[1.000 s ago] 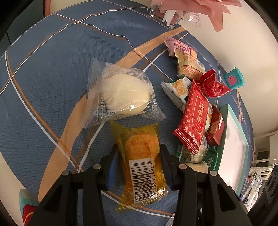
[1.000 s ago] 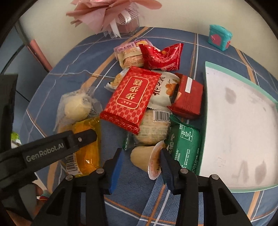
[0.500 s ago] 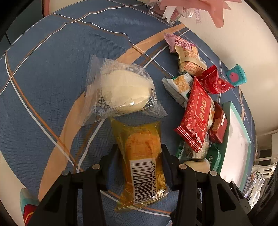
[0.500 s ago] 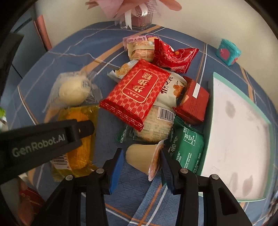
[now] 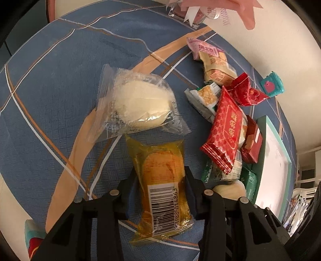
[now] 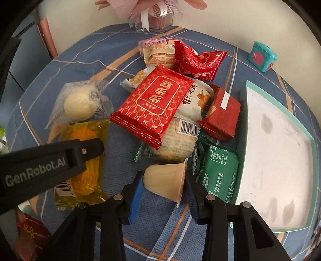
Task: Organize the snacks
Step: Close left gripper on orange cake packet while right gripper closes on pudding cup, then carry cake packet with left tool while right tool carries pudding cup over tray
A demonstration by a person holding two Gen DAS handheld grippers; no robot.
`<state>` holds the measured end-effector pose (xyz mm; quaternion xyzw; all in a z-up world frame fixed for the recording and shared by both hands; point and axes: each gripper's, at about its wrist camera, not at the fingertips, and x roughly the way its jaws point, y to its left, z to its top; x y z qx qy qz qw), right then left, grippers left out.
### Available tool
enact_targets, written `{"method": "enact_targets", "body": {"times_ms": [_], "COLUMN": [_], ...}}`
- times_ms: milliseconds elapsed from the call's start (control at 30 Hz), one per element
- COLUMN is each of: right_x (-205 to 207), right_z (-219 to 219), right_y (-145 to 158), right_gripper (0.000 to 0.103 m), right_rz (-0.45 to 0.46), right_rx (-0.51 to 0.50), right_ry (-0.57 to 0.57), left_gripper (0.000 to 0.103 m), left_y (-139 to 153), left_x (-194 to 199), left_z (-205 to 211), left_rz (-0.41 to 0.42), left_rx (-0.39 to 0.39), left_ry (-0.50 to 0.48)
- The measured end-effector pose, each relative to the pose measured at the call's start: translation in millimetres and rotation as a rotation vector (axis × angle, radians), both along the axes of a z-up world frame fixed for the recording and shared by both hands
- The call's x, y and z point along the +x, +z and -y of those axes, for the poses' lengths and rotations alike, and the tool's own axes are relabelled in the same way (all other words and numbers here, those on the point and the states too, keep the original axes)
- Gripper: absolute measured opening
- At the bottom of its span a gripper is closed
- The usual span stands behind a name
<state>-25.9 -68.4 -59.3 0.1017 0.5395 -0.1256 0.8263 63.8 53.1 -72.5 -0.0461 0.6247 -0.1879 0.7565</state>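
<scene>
Between the fingers of the left gripper (image 5: 160,192): yellow-wrapped snack (image 5: 163,180), barcode end toward the camera, lying flat on the blue patterned tablecloth (image 5: 50,84); pads pressed against both long sides, clamped on it. Directly ahead of those fingertips, touching the yellow wrapper's far edge: clear bag with a pale round bun (image 5: 138,104). Ahead and to the right: heap of packets, topped by a large red packet with gold lettering (image 5: 226,130), a crinkled red pouch (image 5: 246,92) farther out, beige and pink packets (image 5: 214,64) farthest. Right of the heap: shallow tray with teal rim (image 5: 289,160), inside white, holding no snacks in view. Beyond the tray, near the wall: small teal box (image 5: 271,84). Between the fingers of the right gripper (image 6: 163,187): pale jelly cup (image 6: 166,180), lying on its side, lid to the right; blue pads pressed on base and lid, clenched on it, cup resting on the cloth. Just right of that gripper: green packet (image 6: 216,170), against the tray wall (image 6: 242,120). Straight ahead: clear-wrapped pastry with barcode (image 6: 178,140) under the large red packet (image 6: 154,104); small dark red square packet (image 6: 222,114) ahead-right. Left of that gripper: the left gripper's black finger (image 6: 50,162) marked GenRobot.AI across the yellow snack (image 6: 84,160). Far edge of table: pink-ribboned gift box (image 6: 158,18).
</scene>
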Motion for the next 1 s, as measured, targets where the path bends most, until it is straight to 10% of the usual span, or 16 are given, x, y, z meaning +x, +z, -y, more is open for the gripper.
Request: {"method": "enact_targets", "body": {"times_ms": [1000], "right_x": [-38.7], "right_z": [23.3], "right_y": [66.7], "right_gripper": [0.041], "right_rz": [0.158], "right_rx": [0.079], "right_ry": [-0.068], "left_gripper": [0.042], "left_y": [62.9], "left_x": [-22.4], "left_z": [2.4], "left_rz": [0.225], "left_rx": [-0.038], "left_ry": [-0.015]}}
